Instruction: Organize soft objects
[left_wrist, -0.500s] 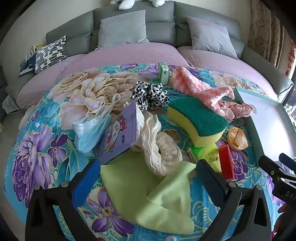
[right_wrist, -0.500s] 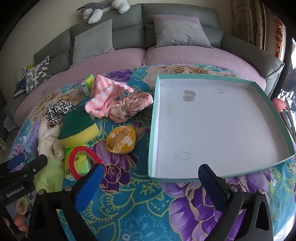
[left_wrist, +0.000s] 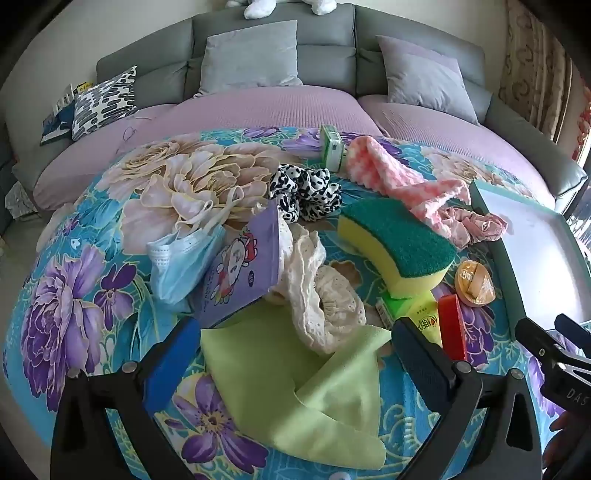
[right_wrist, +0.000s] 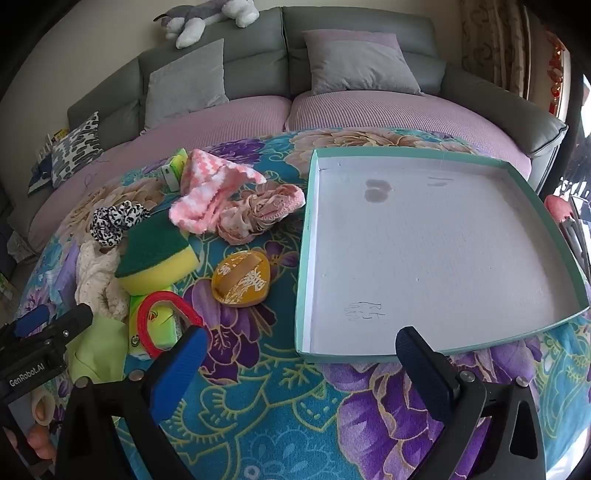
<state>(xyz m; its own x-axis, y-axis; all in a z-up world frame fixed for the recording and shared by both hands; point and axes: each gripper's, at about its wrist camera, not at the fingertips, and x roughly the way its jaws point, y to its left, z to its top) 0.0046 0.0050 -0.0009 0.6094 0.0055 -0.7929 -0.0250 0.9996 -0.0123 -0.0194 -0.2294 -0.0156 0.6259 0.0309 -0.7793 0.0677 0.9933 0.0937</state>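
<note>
Left gripper released, hovering over green cloth at table's near edge. Right gripper released, empty, at tray near rim.

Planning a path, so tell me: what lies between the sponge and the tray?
In the right wrist view, a yellow oval pad lies on the floral cloth between the sponge and the tray; otherwise that stretch is bare.
</note>
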